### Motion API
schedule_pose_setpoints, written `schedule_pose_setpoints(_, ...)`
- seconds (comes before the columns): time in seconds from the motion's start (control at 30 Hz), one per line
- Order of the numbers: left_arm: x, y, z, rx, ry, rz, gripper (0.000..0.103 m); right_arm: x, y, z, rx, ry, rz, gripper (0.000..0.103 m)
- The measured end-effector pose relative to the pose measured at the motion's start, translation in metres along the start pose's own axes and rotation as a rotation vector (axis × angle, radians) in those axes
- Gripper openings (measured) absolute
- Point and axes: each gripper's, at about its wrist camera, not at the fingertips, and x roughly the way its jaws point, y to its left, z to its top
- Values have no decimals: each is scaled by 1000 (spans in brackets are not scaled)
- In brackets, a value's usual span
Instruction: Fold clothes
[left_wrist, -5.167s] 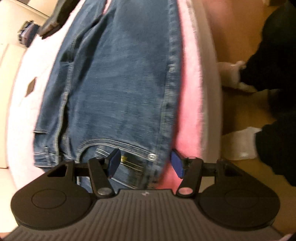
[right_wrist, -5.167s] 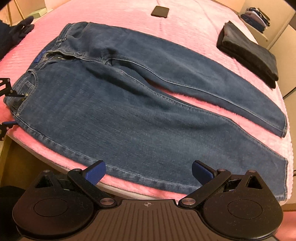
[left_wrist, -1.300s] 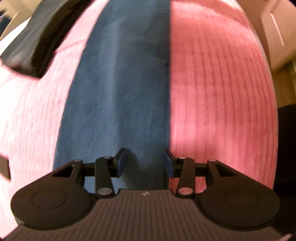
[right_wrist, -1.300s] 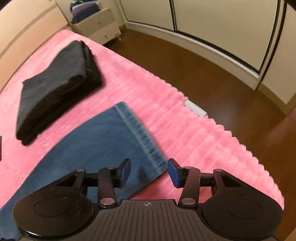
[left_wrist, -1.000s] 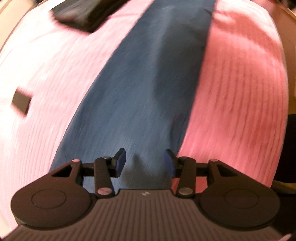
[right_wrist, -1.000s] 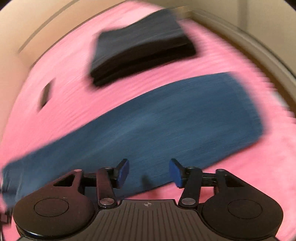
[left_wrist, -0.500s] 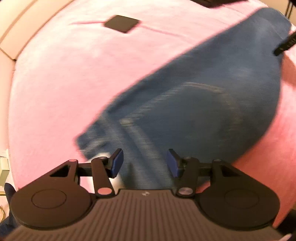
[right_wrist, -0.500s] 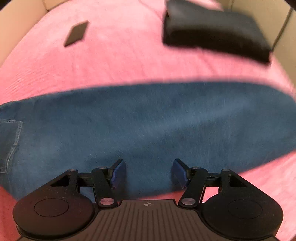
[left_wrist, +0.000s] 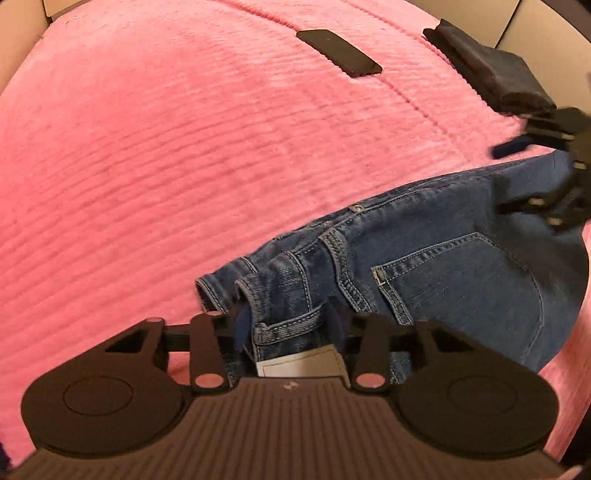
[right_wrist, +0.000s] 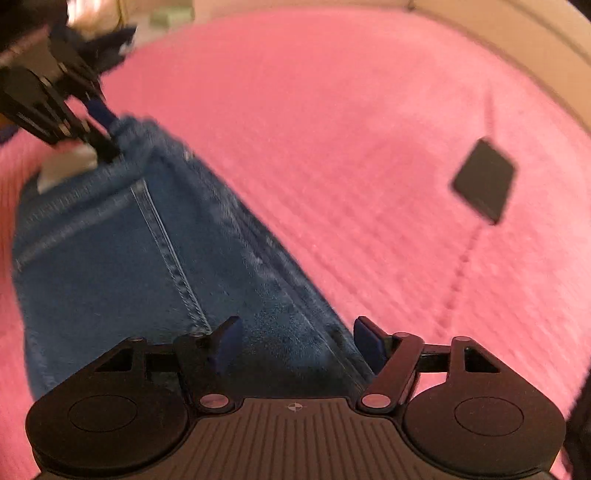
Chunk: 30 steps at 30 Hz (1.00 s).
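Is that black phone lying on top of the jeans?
No, the phone lies on the bare pink blanket, well apart from the jeans.

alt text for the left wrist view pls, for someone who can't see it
The left gripper straddles the waistband of folded blue jeans with a white label at its fingers, on a pink ribbed bed cover. The right gripper sits over the jeans at the right edge; a dark phone and folded dark garment lie beyond.

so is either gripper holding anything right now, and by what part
The left gripper grips the jeans at the waistband, by a belt loop. The right gripper is open over the denim, holding nothing.
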Motion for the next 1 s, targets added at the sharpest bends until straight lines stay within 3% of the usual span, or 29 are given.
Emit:
schedule_pose_setpoints(0.1, -3, 7, 2, -23, -25, -4, 16, -15, 5, 11, -10, 20, -4, 3)
schedule_pose_setpoints(0.23, -7, 16, 4, -53, -57, -9, 13, -36, -10, 27, 18, -52, -43, 3)
schedule_pose_setpoints(0.43, -10, 23, 5, -67, -81, 14, 14, 11, -25, 19, 44, -3, -35, 6)
schedule_pose_setpoints(0.47, -10, 21, 4, -56, -74, 31, 15, 9, -24, 16, 60, -18, -46, 33)
schedule_pose_setpoints(0.5, -10, 20, 3, -44, -67, 48, 16, 3, -22, 12, 80, -36, -76, 51)
schedule_pose_setpoints(0.53, -9, 18, 2, -33, -60, 65, 19, -4, -20, 8, 101, -55, -109, 80)
schedule_pose_setpoints(0.57, -9, 17, 1, -22, -53, 82, 22, -14, -19, 0, 140, -88, -114, 82)
schedule_pose_setpoints(0.63, -8, 13, 0, 1, -39, 115, 36, -40, -18, -22, 258, -161, -108, 82)
schedule_pose_setpoints(0.8, -18, -6, -8, 98, -28, 201, 30, -103, -14, -105, 715, -282, -67, 82)
schedule_pose_setpoints(0.87, -28, -28, -10, 149, -44, 178, 30, -121, -7, -145, 912, -313, -25, 82)
schedule_pose_setpoints(1.0, -29, -91, -13, 285, -51, 22, 31, -133, 25, -201, 1088, -331, 103, 82)
